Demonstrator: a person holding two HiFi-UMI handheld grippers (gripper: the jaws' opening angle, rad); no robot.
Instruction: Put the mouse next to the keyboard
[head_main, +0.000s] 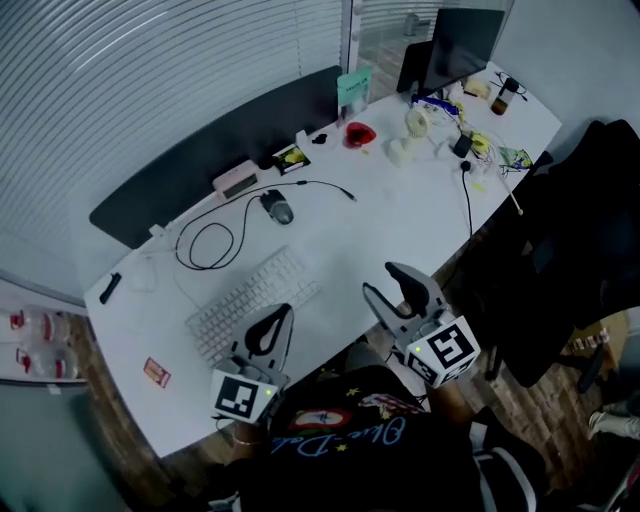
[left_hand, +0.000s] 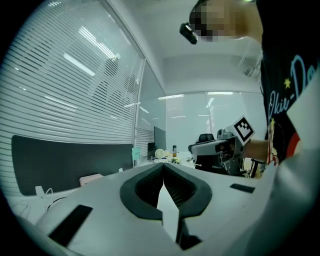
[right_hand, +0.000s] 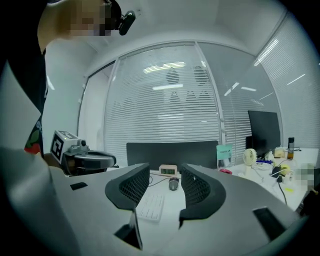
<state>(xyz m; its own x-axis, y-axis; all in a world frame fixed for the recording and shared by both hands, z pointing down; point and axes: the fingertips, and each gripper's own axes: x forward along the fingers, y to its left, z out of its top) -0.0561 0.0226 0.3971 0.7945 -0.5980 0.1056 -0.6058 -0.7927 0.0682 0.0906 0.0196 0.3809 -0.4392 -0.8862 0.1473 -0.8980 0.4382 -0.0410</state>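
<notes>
Looks like pre-reach stage for now. Spotted the mouse (head_main: 277, 207) out beyond the far side of the keyboard (head_main: 250, 303), apart from it and well away from both grippers, with a loose cable (head_main: 318, 183) looped across the desk around it. Got the right gripper (head_main: 380, 280) hovering near the front edge, jaws about halfway open, nothing between them, aimed pretty much straight at the mouse (right_hand: 173, 184). Got the left gripper (head_main: 280, 312) over the near part of the keyboard, pinched fully together, empty too. Best bet, probably: go in with the right, open a touch wider before coming down, straddle the mouse across its sides rather than nose to tail, squeeze low on the body. Worth minding that cable: lift only slightly, bring the slack along gently, no yanking. Then set down just beside the keyboard's right end, lined up with it, not on the keys.
</notes>
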